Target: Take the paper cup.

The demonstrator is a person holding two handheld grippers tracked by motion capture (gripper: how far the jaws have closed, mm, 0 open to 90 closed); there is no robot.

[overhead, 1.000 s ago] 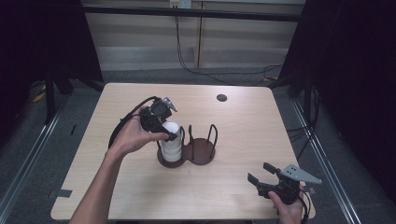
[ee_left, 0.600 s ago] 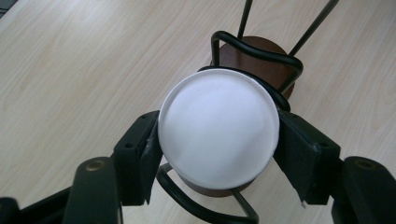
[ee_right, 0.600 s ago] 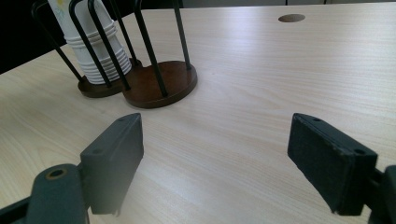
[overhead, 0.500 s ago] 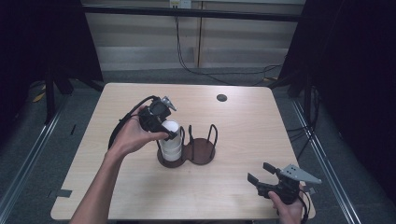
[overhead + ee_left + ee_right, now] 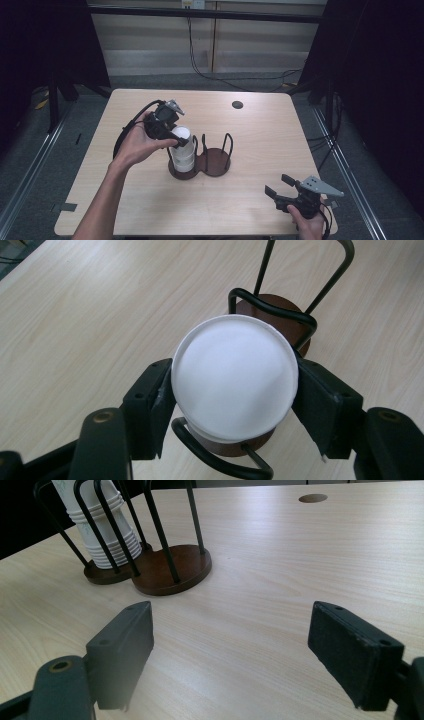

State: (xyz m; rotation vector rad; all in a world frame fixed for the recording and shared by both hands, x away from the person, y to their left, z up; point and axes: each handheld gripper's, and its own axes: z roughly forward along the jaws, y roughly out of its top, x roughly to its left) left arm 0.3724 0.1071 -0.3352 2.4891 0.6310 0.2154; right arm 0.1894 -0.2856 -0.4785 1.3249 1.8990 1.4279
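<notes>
**A:** Start at the near edge of the desk (image 5: 150, 210). What is the right gripper (image 5: 280, 187) doing there?

**B:** It sits by the near right corner, jaws spread wide with nothing between them. In the right gripper view only bare wood lies between them, and they point across the top toward the cup holder (image 5: 170, 575). My guess is it is parked out of the way so the other hand has room.

**A:** And further in, at the middle of the desk?

**B:** That is where the dark two-bay cup holder (image 5: 202, 162) stands, a wooden base with upright wire loops. The stack of white paper cups (image 5: 183, 147) sits upside down in its left bay; the right bay has nothing in it. The loops keep the stack upright, which is likely why it is approached from above rather than from the side.

**A:** So the left gripper (image 5: 176, 136) comes down on it?

**B:** Yes. In the left gripper view its jaws stand on either side of the topmost paper cup (image 5: 234, 377), pads against the cup's wall just under the flat white bottom, closed onto it. Gripping there, above the wire tops, would let the cup lift straight up clear of the loops.

**A:** Anything beyond?

**B:** A small dark round hole (image 5: 237, 104) in the top near the far edge, well apart from everything.
</notes>
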